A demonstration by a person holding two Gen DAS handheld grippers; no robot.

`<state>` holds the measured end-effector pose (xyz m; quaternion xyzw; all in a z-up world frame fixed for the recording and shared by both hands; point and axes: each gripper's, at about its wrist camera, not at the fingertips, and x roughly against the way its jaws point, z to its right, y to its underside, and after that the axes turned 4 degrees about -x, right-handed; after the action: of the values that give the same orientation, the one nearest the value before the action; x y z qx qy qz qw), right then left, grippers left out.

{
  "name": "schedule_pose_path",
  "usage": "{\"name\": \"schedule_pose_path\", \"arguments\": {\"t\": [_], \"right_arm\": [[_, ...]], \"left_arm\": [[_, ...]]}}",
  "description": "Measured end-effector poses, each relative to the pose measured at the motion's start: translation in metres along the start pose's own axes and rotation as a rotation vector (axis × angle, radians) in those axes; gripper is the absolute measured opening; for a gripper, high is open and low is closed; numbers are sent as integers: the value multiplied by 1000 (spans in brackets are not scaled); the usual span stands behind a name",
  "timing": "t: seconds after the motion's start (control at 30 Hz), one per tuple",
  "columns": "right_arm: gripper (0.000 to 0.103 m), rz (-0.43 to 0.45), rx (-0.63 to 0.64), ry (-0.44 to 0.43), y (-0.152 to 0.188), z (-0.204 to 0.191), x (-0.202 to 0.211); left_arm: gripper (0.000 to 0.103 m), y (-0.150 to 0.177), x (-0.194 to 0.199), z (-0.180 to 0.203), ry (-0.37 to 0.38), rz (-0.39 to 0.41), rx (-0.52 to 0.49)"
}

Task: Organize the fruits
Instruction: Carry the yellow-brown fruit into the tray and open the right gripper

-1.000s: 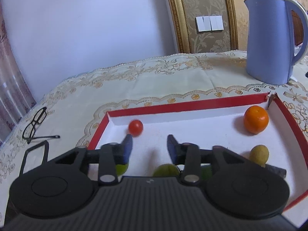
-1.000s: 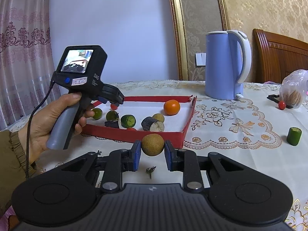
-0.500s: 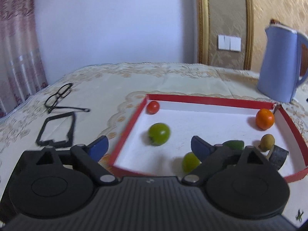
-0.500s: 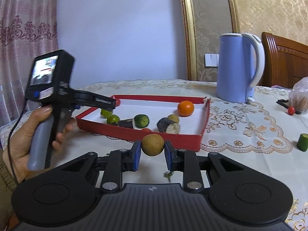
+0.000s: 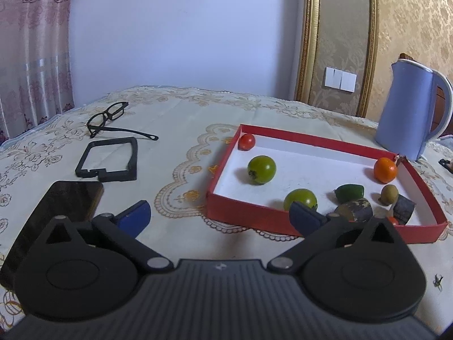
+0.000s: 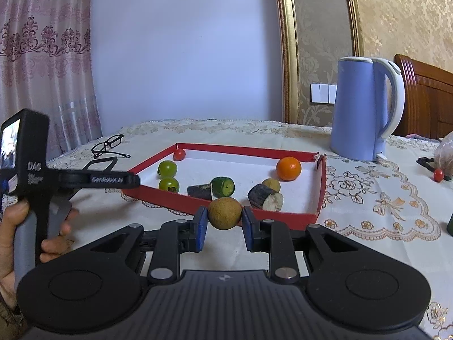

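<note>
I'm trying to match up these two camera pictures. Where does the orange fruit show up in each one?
Left wrist view: the orange sits at the right, in the far right corner of the red tray.
Right wrist view: the orange lies right of centre, in that same far right corner.
Shared landmark: the blue kettle standing just beyond that corner.

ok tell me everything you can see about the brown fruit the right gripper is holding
The brown fruit is small, round and tan, with a dull, faintly speckled skin that looks thin and rough, perhaps a longan. It appears whole and undamaged. The right gripper holds it between its blue fingers, one pressing each side, nothing else touching it. It hangs above the tablecloth, just short of the near wall of the red tray.
</note>
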<state>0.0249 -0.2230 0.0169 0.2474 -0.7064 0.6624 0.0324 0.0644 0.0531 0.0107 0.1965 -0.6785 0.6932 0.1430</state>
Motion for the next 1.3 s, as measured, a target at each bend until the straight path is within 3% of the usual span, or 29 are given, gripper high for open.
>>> {"name": "schedule_pose_path", "arguments": {"t": [0.97, 1.3], "right_arm": [[26, 4, 20, 32, -44, -3, -55], [26, -44, -24, 47, -57, 7, -94]], "left_arm": [[103, 12, 8, 2, -37, 42, -45], [103, 12, 6, 2, -48, 31, -49]]}}
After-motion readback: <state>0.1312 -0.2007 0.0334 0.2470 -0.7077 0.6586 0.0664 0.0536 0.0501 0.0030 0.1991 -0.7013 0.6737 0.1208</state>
